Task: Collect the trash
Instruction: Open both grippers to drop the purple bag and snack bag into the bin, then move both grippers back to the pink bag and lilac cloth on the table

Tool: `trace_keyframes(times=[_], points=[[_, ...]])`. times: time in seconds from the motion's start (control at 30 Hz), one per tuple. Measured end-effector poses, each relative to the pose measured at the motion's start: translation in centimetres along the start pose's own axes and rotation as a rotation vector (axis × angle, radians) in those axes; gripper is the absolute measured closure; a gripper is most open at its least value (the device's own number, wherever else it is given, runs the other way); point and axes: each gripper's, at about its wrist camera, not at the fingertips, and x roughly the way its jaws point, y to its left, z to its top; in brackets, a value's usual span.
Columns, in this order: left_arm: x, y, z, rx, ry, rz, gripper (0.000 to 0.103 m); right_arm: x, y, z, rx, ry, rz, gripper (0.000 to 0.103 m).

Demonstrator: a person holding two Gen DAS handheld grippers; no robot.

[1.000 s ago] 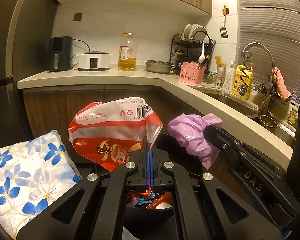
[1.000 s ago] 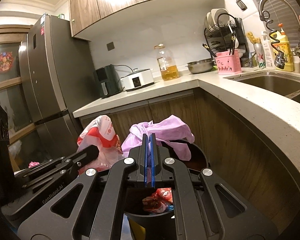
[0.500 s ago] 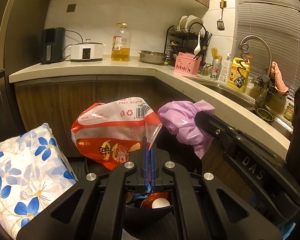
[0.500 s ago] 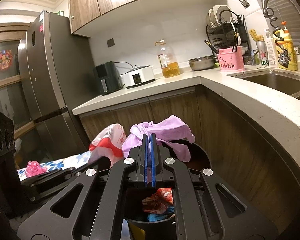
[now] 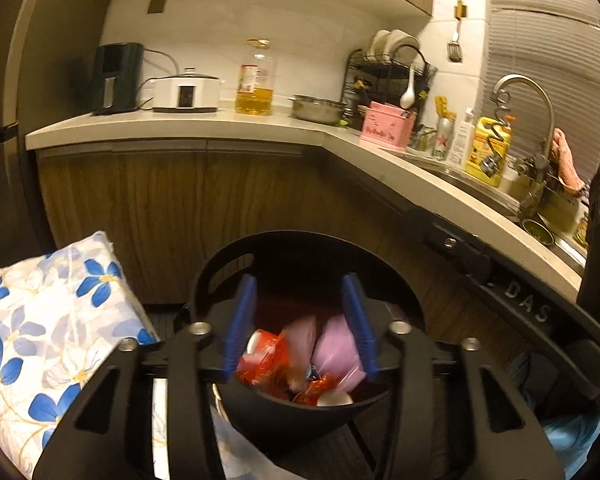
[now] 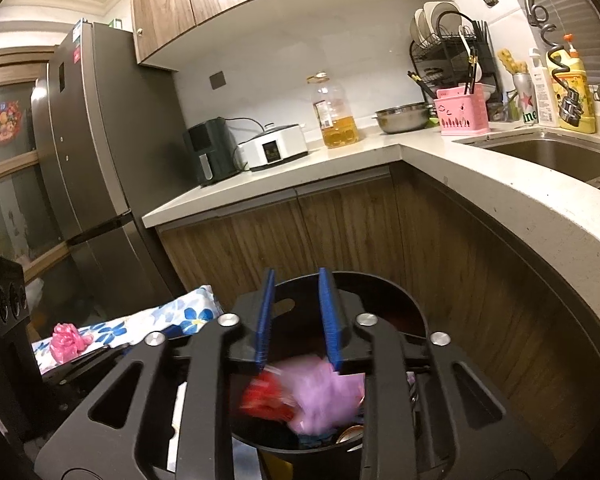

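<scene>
Two pieces of trash are dropping at once into the black bin [image 5: 308,264], blurred mid-fall. On the left, the left gripper [image 5: 298,320] stands wide apart over the bin's mouth, where half a second ago it was pinched on the red snack bag [image 5: 266,358]; that bag now tumbles among the wrappers inside. To the right, the right gripper [image 6: 296,316] has likewise spread its blue pads [image 6: 327,312], and the purple plastic bag [image 6: 324,394] it was holding hangs just below them, inside the rim. Both claws hold nothing now. I'd say this pair is collected. Off to the side, a pink crumpled scrap [image 6: 66,342] lies on the flowered cushion [image 6: 188,318], likely the next pickup.
</scene>
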Motion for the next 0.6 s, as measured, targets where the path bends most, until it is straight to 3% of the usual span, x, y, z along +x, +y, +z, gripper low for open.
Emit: trace_keyframes(times=[0.03, 0.17, 0.23, 0.33, 0.4, 0.6], points=[[-0.1, 0.3, -0.1, -0.01, -0.003, 0.012, 0.041, 0.0, 0.0, -0.1, 0.001, 0.0, -0.002, 0.07], [-1.3, 1.7, -0.6, -0.054, -0.021, 0.079, 0.028, -0.6, 0.1, -0.4, 0.002, -0.006, -0.019, 0.054], [-2.2, 2.4, -1.1, -0.074, -0.033, 0.124, 0.016, -1.0, 0.4, -0.7, 0.002, -0.007, -0.024, 0.041], [-3.6, 3.2, -1.7, -0.097, -0.043, 0.19, 0.012, -1.7, 0.9, -1.3, -0.004, -0.007, -0.027, 0.029], [-4.6, 3.7, -2.2, -0.118, -0.049, 0.244, 0.007, -2.1, 1.3, -1.8, -0.015, -0.003, -0.033, 0.025], [-7.5, 4.8, -3.3, -0.135, -0.061, 0.379, 0.006, -3.7, 2.6, -3.3, -0.024, 0.009, -0.055, 0.017]])
